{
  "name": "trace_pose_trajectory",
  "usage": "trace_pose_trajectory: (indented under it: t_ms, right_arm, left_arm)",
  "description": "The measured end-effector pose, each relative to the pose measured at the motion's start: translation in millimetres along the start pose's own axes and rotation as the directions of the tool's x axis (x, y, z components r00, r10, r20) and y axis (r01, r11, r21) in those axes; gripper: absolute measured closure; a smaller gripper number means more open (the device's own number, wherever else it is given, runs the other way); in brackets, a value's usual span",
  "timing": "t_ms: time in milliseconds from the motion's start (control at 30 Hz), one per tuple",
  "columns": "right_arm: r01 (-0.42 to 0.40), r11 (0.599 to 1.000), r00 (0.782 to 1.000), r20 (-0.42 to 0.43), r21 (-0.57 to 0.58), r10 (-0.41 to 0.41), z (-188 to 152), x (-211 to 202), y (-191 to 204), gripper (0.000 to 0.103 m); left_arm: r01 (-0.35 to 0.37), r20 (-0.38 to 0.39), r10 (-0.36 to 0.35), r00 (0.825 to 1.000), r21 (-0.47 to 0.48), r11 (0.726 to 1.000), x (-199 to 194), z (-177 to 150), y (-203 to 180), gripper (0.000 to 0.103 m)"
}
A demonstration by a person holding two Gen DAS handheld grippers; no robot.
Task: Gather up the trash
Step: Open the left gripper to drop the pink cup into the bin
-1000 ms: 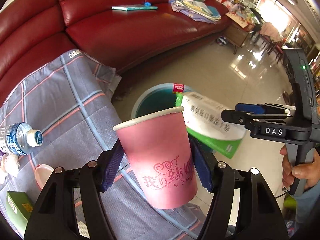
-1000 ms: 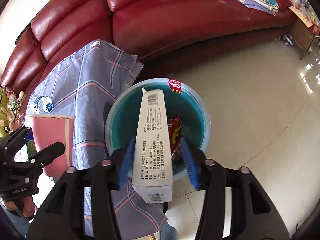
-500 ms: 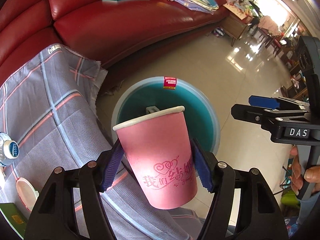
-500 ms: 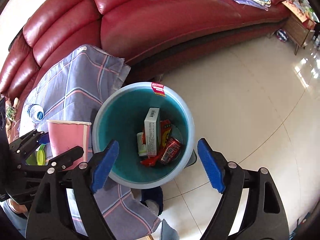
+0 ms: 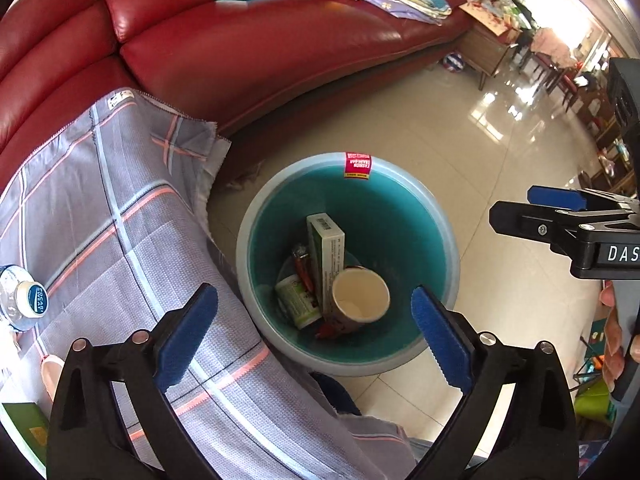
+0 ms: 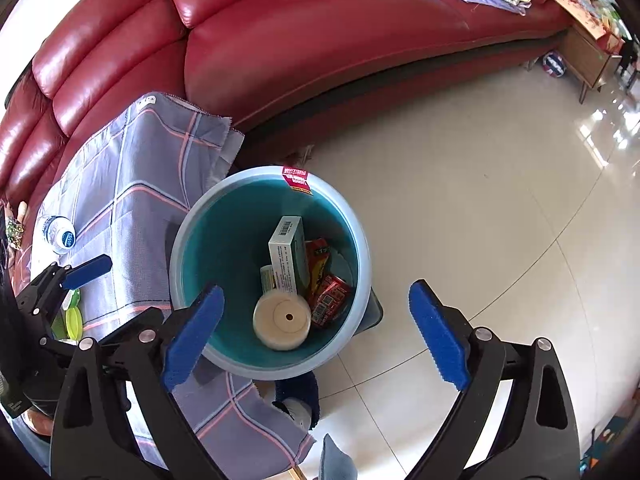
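A teal trash bin [image 5: 444,216] stands on the floor beside the table; it also shows in the right wrist view [image 6: 360,240]. Inside lie the pink paper cup [image 5: 360,300], a white and green box [image 5: 330,248] and red wrappers [image 6: 330,298]. In the right wrist view the cup [image 6: 282,318] shows its mouth and the box [image 6: 286,252] stands beside it. My left gripper [image 5: 314,330] is open and empty above the bin. My right gripper [image 6: 316,334] is open and empty above the bin too.
A table under a grey plaid cloth [image 5: 100,220] sits left of the bin, with a water bottle [image 5: 24,298], a green box [image 5: 24,432] and a small dish [image 5: 50,372]. A red leather sofa [image 5: 240,48] runs behind. Tiled floor [image 6: 480,200] lies to the right.
My left gripper opened and the pink cup dropped into the bin. Before that my right gripper opened and the white box fell in. Both grippers are now empty.
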State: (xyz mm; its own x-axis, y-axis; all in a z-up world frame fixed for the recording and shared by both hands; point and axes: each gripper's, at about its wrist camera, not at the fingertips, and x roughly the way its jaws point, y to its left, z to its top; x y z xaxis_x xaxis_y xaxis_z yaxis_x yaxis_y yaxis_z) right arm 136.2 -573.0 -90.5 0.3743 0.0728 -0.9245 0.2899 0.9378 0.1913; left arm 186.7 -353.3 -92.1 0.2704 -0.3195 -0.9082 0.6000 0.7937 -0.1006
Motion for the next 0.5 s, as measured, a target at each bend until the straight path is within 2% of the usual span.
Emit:
trace_pose_trajectory:
  t_ms: [500]
  right_arm:
    - [0.008, 1.000, 1.000, 0.017, -0.024, -0.008, -19, -18, 30, 0.013]
  left_arm:
    - [-0.007, 0.039, 0.008, 0.999, -0.024, 1.000, -40, -28, 16, 0.005]
